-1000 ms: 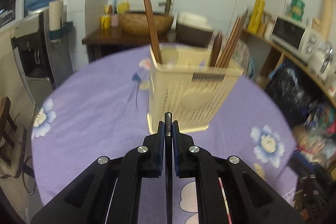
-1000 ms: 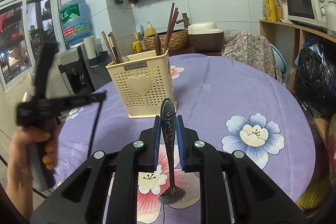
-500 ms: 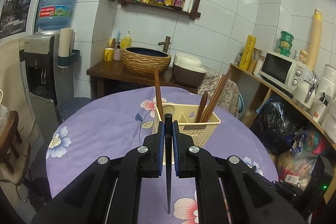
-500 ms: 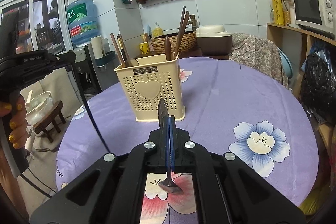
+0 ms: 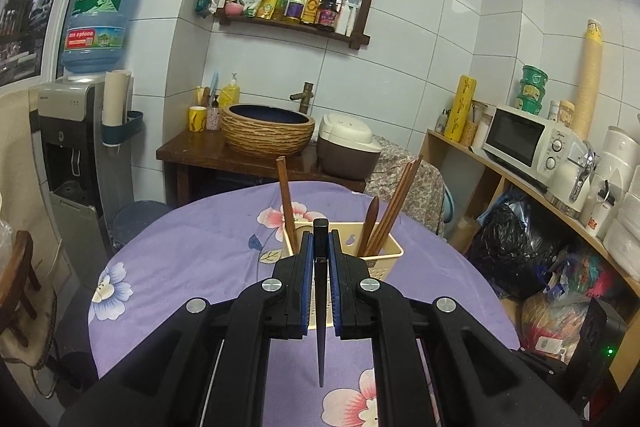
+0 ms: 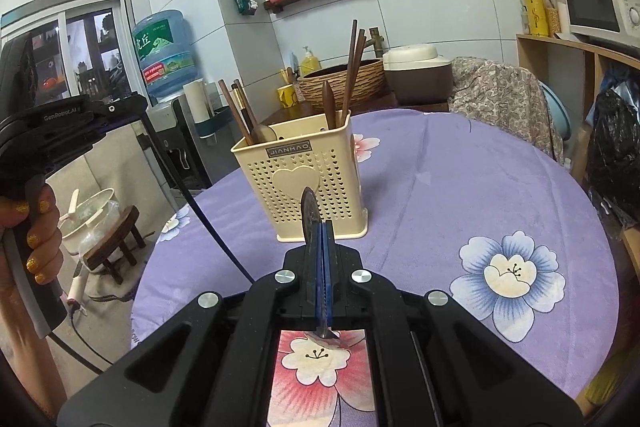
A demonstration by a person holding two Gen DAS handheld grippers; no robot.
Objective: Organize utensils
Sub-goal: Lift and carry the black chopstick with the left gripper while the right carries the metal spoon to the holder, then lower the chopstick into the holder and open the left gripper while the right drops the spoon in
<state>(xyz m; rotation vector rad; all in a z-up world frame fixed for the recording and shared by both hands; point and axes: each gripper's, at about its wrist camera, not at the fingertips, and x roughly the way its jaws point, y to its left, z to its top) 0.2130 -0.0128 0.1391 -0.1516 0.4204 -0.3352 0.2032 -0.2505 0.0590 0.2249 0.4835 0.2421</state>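
The holder (image 5: pixel 383 254) stands near the table's (image 5: pixel 192 251) far edge, straight ahead of and below my left gripper (image 5: pixel 320 263), jaws clamped on a dark chopstick (image 5: pixel 321 307) hanging point-down, so that arm's nearer, I reckon, while my right gripper (image 6: pixel 322 239) pinches a spoon (image 6: pixel 310 215) farther back.

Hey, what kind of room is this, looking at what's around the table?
Most likely a home kitchen and dining corner: a microwave on a shelf, a rice cooker beside a basin sink, and a water dispenser bottle.
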